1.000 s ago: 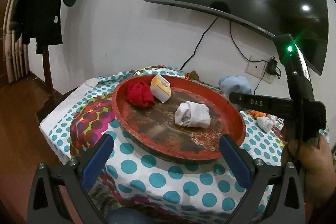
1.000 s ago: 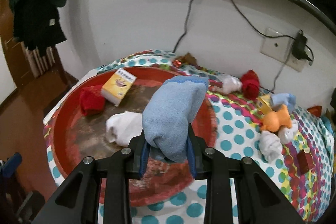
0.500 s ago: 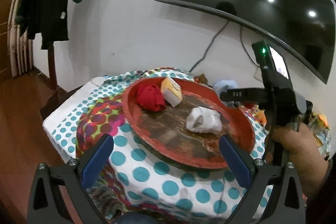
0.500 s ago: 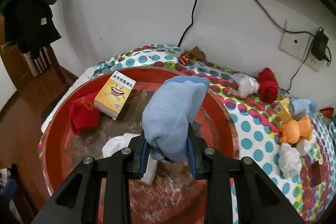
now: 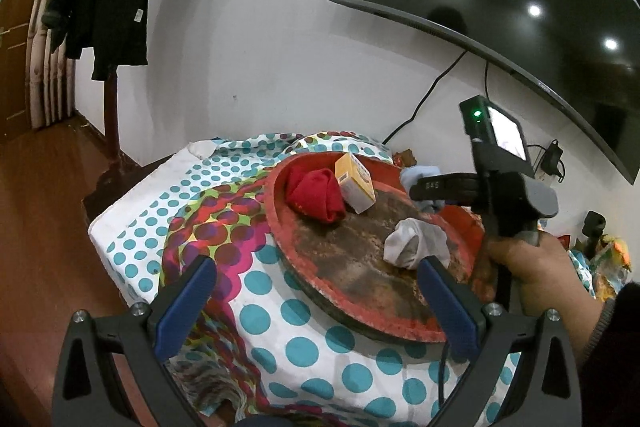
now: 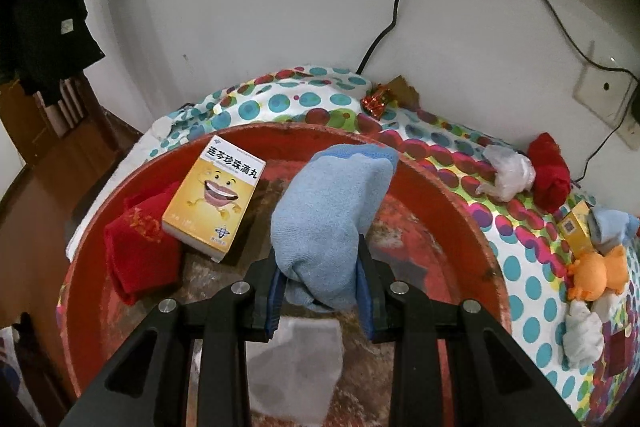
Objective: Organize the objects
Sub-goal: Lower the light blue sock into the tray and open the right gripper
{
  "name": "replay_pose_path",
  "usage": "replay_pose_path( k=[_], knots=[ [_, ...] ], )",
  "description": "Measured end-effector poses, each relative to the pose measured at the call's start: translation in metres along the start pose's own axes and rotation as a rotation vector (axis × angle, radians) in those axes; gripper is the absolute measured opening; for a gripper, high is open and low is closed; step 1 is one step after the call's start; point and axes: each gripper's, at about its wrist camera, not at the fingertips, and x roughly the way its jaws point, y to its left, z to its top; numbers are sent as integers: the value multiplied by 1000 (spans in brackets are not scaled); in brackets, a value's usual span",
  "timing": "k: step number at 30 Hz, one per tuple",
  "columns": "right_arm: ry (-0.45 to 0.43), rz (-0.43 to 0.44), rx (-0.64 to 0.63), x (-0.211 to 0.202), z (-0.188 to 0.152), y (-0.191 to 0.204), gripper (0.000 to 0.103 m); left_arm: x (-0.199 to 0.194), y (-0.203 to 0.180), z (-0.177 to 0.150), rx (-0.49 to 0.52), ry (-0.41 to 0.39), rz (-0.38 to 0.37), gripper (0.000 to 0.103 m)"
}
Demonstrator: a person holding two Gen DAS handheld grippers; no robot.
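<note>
Blue sock [image 6: 332, 223] clamped upright in right tongs [image 6: 320, 291], hanging over red tray [image 6: 472, 227] with white sock [image 6: 296, 359] directly beneath; left tongs [image 5: 316, 307] wide apart, empty, farther back at tray's near edge.

I see a room lit from above: four ceiling lamps reflect as white spots in the dark television screen [image 5: 500, 7]. The white wall [image 5: 260, 47] is evenly bright, while the corners of both views fall into black. The fisheye lens bends the edges strongly. The pictures are mostly sharp; only my right hand [image 5: 532, 267] looks a little soft.
</note>
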Motion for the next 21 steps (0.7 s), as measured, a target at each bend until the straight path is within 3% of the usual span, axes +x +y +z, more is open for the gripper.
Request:
replay_pose_path(
  k=[16,19,21],
  knots=[
    [71,-13,20,29,8,1,30,8,-1,-3,-16,40,-8,103],
    [77,-22,16,31,8,3,34,8,-2,-3,-12,40,-10,103],
    [90,-15,15,33,8,4,45,9,-2,-3,-9,42,-11,103]
  ],
)
